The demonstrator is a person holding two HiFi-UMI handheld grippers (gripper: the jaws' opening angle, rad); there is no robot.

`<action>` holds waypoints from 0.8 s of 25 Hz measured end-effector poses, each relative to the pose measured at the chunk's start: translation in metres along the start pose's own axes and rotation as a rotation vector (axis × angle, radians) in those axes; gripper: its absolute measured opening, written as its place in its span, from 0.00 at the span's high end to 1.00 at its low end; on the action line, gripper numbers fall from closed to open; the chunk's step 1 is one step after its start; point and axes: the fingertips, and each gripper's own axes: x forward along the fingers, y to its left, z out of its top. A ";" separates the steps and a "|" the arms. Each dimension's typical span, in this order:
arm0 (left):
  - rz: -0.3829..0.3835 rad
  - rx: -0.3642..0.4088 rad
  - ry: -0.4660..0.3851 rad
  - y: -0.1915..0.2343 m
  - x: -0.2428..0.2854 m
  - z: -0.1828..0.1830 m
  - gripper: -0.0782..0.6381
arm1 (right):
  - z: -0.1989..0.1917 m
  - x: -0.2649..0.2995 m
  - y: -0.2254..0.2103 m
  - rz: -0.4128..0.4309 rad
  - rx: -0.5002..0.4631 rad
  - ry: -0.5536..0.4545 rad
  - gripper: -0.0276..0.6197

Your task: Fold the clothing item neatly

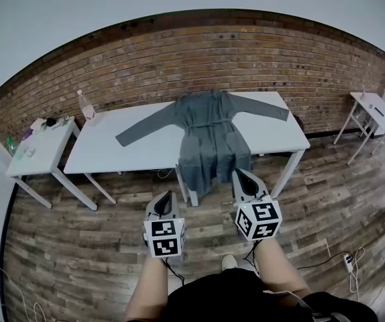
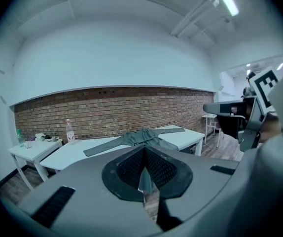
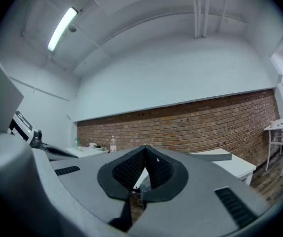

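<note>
A grey-green long-sleeved garment (image 1: pixel 209 136) lies spread on the white table (image 1: pixel 125 149), both sleeves out to the sides and its lower part hanging over the front edge. My left gripper (image 1: pixel 163 196) and right gripper (image 1: pixel 241 175) are side by side over the wooden floor, short of the table and pointing at it. Both are shut with nothing between the jaws. The left gripper view shows its closed jaws (image 2: pixel 144 154) with the garment (image 2: pixel 141 138) beyond them. In the right gripper view the closed jaws (image 3: pixel 145 157) cover most of the table, leaving one sleeve (image 3: pixel 215 155) in sight.
A plastic bottle (image 1: pixel 85 104) stands at the table's back left corner. A small white table (image 1: pixel 41 146) with clutter is to the left, and another small table (image 1: pixel 375 109) is at the far right. A brick wall runs behind. Cables (image 1: pixel 347 260) lie on the floor at the right.
</note>
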 end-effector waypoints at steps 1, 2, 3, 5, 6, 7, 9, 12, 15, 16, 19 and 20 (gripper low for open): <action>0.003 0.002 0.003 -0.001 0.010 0.004 0.89 | 0.000 0.009 -0.006 0.004 0.001 0.003 0.96; 0.006 0.001 0.006 -0.001 0.021 0.008 0.89 | 0.000 0.019 -0.013 0.008 -0.001 0.006 0.96; 0.008 -0.001 0.008 -0.002 0.032 0.012 0.89 | 0.001 0.028 -0.020 0.013 -0.004 0.009 0.95; 0.009 -0.006 0.011 -0.007 0.055 0.020 0.89 | 0.003 0.044 -0.035 0.023 -0.008 0.012 0.96; 0.009 -0.009 0.013 -0.010 0.066 0.023 0.89 | 0.003 0.052 -0.043 0.027 -0.008 0.013 0.96; 0.008 -0.015 0.014 -0.013 0.076 0.026 0.89 | 0.003 0.058 -0.051 0.030 -0.007 0.016 0.96; 0.008 -0.030 0.013 -0.020 0.096 0.033 0.89 | 0.001 0.071 -0.069 0.034 -0.005 0.023 0.96; 0.017 -0.037 0.003 -0.029 0.124 0.043 0.89 | -0.003 0.088 -0.094 0.040 -0.011 0.035 0.96; 0.024 -0.044 -0.011 -0.039 0.146 0.051 0.89 | -0.007 0.101 -0.111 0.054 -0.024 0.046 0.96; 0.025 -0.044 -0.014 -0.043 0.152 0.053 0.89 | -0.008 0.105 -0.116 0.059 -0.025 0.049 0.96; 0.023 -0.026 -0.013 -0.053 0.166 0.055 0.89 | -0.012 0.114 -0.129 0.064 -0.016 0.054 0.96; 0.024 -0.021 -0.008 -0.054 0.170 0.055 0.89 | -0.013 0.117 -0.132 0.065 -0.012 0.057 0.96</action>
